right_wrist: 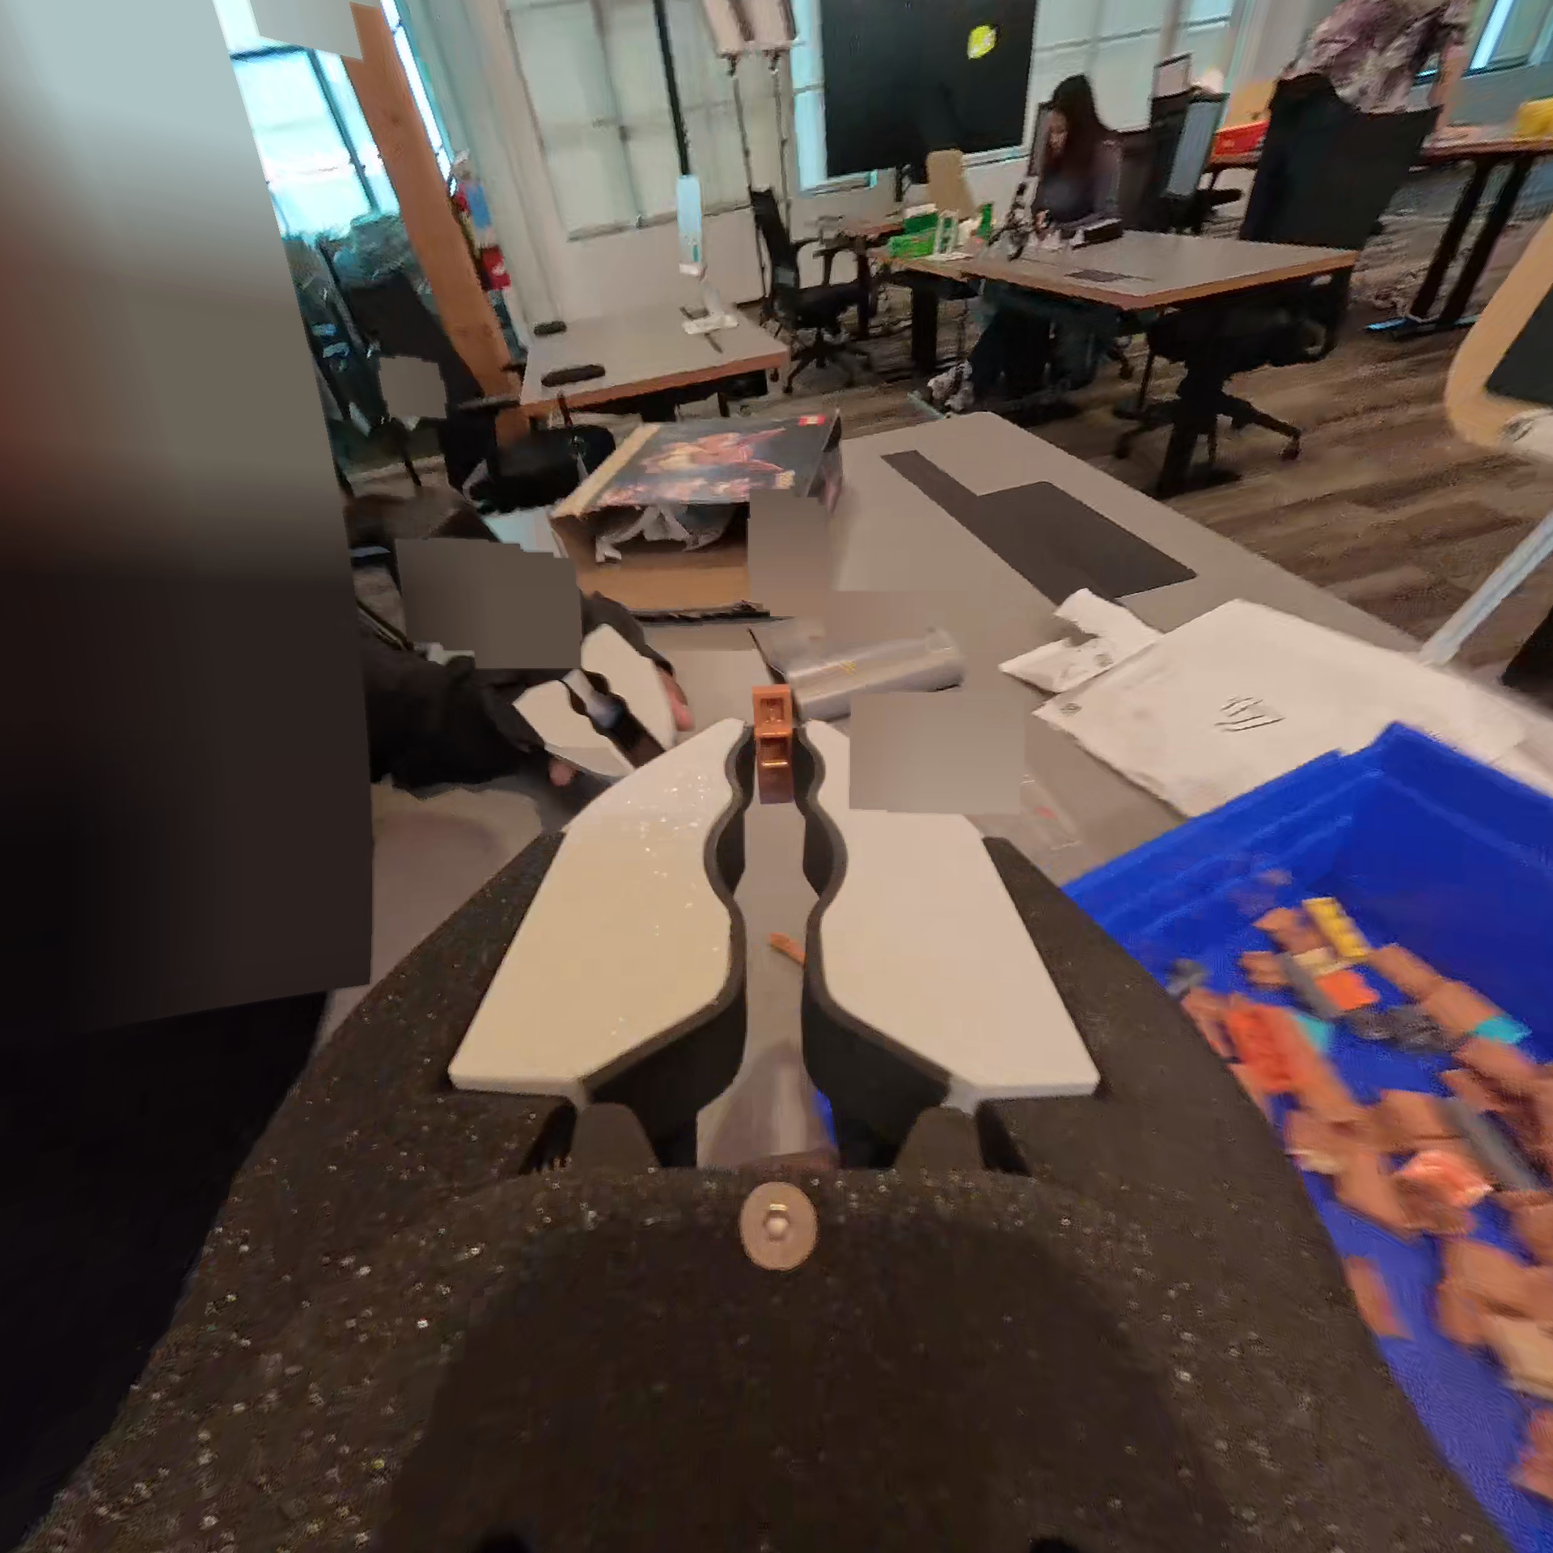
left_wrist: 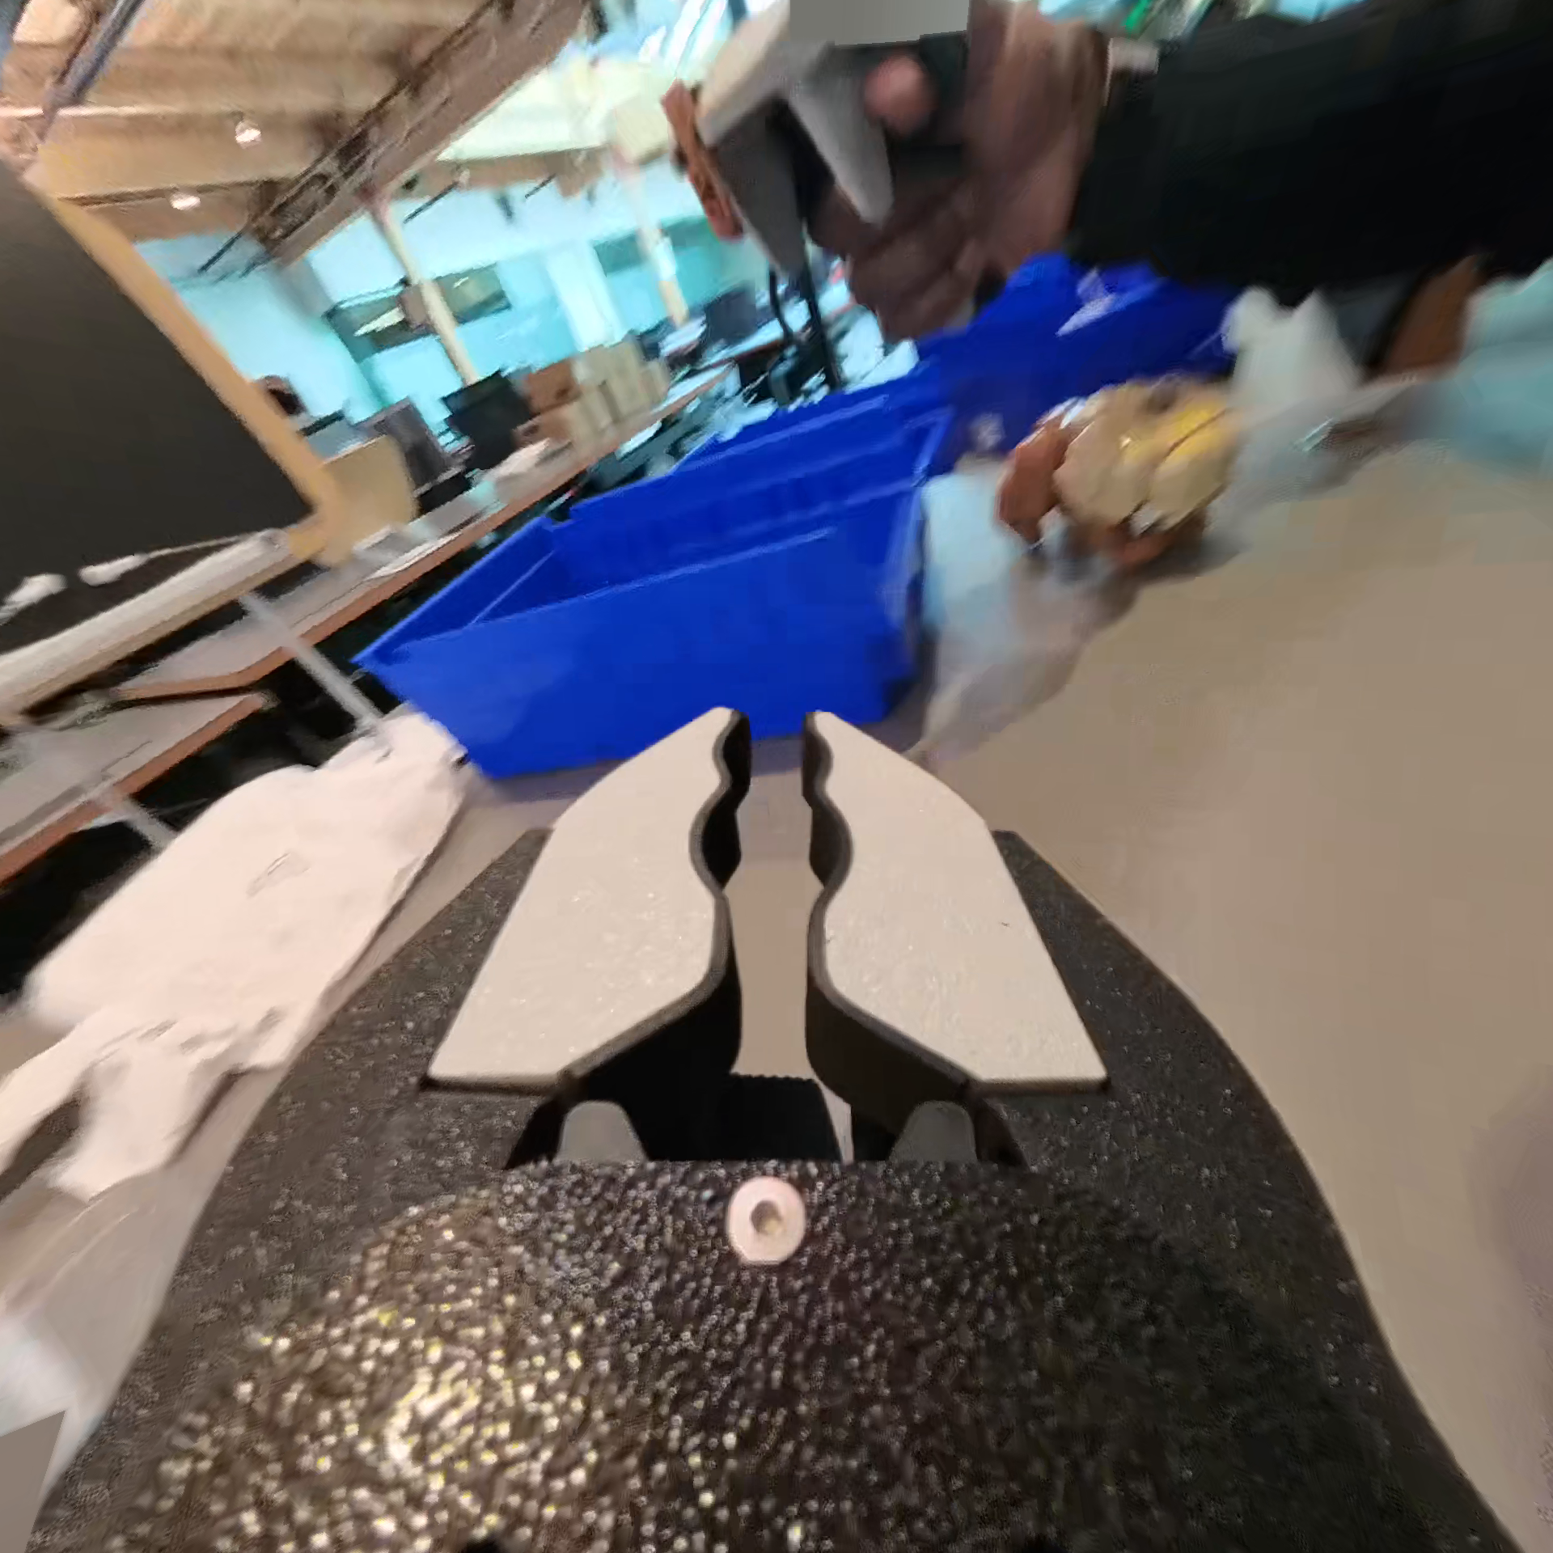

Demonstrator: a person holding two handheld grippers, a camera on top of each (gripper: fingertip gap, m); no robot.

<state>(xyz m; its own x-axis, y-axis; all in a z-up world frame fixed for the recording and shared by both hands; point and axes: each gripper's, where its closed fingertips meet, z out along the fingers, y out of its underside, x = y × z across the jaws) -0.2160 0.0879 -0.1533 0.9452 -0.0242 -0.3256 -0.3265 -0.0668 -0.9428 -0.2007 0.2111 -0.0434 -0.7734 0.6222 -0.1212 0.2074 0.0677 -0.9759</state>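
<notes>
Right wrist view: the right gripper clenches a small orange-brown plastic brick upright between its fingertips, above the grey table, beside a blue plastic bin of mixed bricks. Left wrist view: the left gripper, jaws slightly parted and bare, points at a second blue plastic bin; white paper sheets lie to its left.
</notes>
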